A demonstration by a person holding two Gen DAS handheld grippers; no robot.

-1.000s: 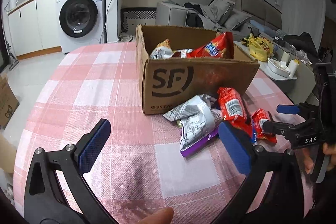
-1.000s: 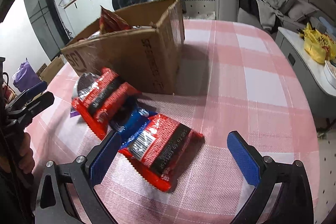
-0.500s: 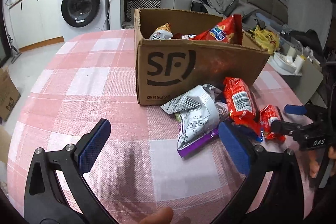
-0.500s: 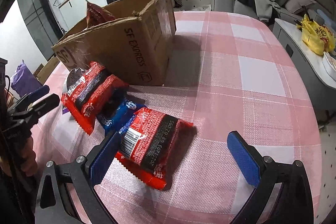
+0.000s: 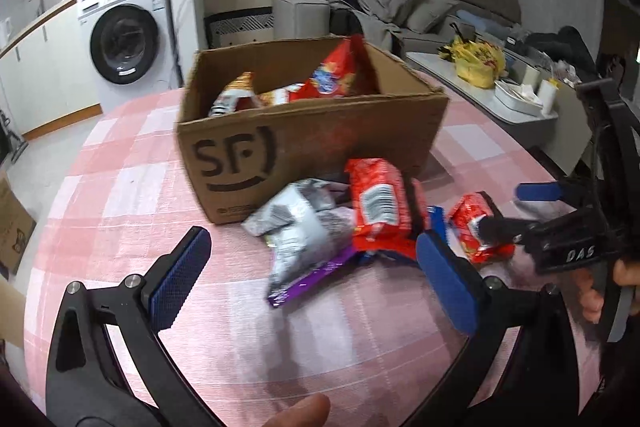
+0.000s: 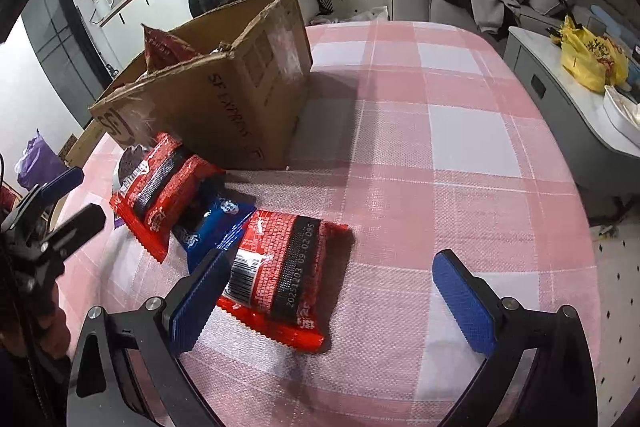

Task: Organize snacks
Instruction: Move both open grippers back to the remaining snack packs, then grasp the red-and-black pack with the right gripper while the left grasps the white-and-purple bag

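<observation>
A cardboard SF box [image 5: 320,139] with several snack bags inside stands on the pink checked tablecloth; it also shows in the right wrist view [image 6: 224,99]. In front of it lie a silver bag [image 5: 298,227], a red packet [image 5: 378,203] and a smaller red packet [image 5: 476,227]. My left gripper [image 5: 316,279] is open, just short of the silver bag. My right gripper [image 6: 332,299] is open, with a red packet [image 6: 284,275] lying between its jaws. A blue packet [image 6: 212,223] and another red packet [image 6: 164,187] lie beyond.
The round table's edge [image 6: 576,187] curves to the right. A grey side table with a yellow bag [image 6: 592,55] stands beyond it. A washing machine [image 5: 124,43] and a sofa [image 5: 400,11] are in the background.
Both grippers have moved forward toward the snacks. The red packet now lies further in between the right gripper's jaws. The left gripper has come nearer the silver bag.
</observation>
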